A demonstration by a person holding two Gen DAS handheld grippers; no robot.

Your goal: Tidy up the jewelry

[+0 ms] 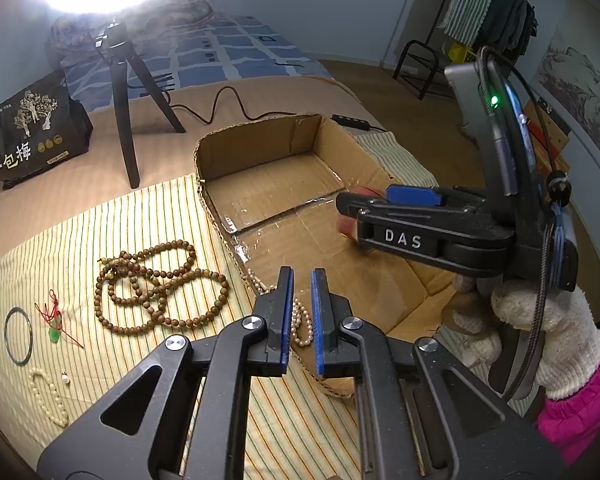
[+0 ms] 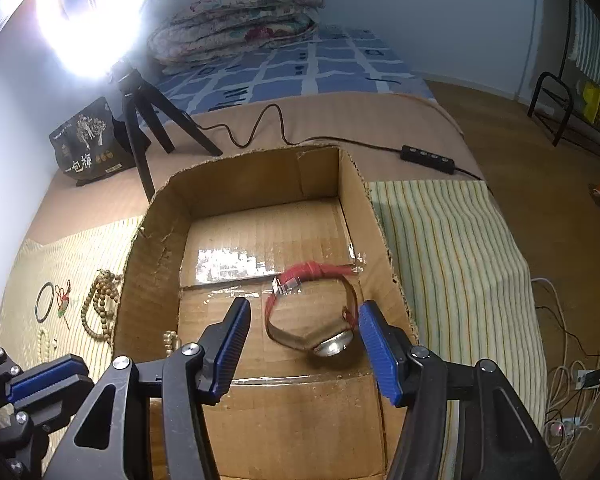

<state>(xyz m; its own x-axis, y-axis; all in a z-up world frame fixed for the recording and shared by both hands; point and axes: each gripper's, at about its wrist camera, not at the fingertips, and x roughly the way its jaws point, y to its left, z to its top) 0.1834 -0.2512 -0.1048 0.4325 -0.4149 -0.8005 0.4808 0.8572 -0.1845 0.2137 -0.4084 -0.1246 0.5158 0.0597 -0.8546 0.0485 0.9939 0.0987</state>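
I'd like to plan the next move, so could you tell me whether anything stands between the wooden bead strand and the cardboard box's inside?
Yes: the cardboard box wall facing the wooden bead strand rises between them and its floor, and a pearl strand lies along that wall. Nothing else visible intervenes.

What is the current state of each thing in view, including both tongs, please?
Brown cardboard box: open-topped, holding the watch.
Red-strapped wristwatch: on the box floor, between the pads, not gripped.
Pale pearl strand: draped over the box's left wall.
Brown wooden bead string: loosely coiled on the striped cloth.
Ring lamp: lit.
Left tongs: nearly shut, over the pearls.
Right tongs: open.
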